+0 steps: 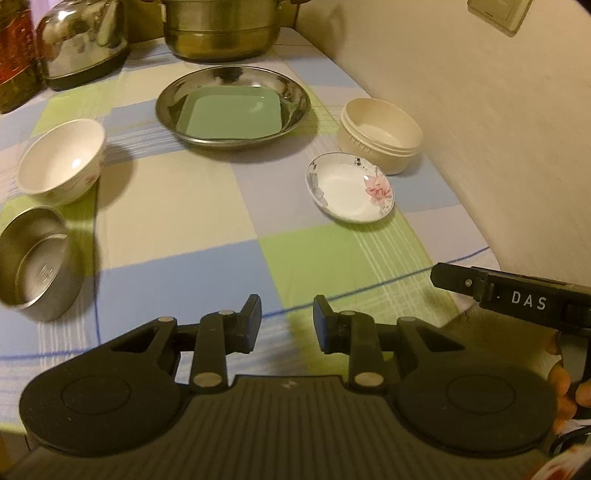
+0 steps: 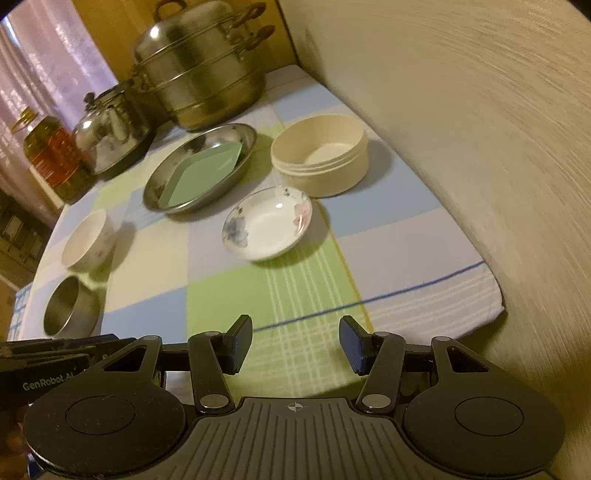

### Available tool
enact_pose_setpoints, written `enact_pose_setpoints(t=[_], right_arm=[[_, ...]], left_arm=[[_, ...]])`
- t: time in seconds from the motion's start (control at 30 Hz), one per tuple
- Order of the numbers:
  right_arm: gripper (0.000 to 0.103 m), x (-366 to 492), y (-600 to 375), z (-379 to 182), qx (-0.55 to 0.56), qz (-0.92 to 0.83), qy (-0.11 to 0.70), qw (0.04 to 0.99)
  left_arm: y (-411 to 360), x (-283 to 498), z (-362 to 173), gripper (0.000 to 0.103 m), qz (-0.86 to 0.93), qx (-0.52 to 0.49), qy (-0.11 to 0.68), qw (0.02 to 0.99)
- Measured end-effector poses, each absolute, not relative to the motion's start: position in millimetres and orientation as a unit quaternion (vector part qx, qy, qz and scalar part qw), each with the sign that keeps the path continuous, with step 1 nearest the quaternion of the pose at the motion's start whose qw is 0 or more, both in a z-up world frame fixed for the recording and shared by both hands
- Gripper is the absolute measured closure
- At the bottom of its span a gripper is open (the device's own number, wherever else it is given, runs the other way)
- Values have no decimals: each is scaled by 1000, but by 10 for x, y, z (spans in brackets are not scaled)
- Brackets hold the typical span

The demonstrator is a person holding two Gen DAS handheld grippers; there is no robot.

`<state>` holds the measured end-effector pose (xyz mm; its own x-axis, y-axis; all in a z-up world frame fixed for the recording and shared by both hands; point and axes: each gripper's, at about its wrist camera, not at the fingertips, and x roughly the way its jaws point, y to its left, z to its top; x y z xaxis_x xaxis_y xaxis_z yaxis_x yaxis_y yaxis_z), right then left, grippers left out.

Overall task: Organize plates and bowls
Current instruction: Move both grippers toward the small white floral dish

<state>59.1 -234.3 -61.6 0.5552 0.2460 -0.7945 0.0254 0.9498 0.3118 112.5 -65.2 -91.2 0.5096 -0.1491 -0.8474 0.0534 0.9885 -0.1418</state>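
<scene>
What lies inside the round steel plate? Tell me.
A green square plate lies flat inside the round steel plate, alone. It covers most of the steel base, so whatever might be beneath it is hidden.

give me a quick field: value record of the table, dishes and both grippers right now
surface: checked tablecloth
steel plate: far centre, holds the green square dish
flowered saucer: right of centre, empty
cream tub: behind the saucer, near the wall, empty
white bowl: left side, empty
steel bowl: near left, in front of the white bowl, empty
background: kettle, steamer pot, oil bottle
left gripper: jaws open, nothing between them
right gripper: jaws open, nothing between them
</scene>
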Motion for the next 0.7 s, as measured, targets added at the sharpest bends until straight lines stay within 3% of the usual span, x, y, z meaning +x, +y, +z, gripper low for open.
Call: enact_pose_setpoints(t=[0.37, 0.7], right_arm=[[51, 1031, -2341, -793, 180, 22, 456, 871], [65, 1382, -2286, -991, 192, -9, 457, 869]], left_arm=[[-759, 1799, -1078, 76, -97, -32, 487, 867], [-812, 2280, -1250, 77, -120, -25, 491, 862]])
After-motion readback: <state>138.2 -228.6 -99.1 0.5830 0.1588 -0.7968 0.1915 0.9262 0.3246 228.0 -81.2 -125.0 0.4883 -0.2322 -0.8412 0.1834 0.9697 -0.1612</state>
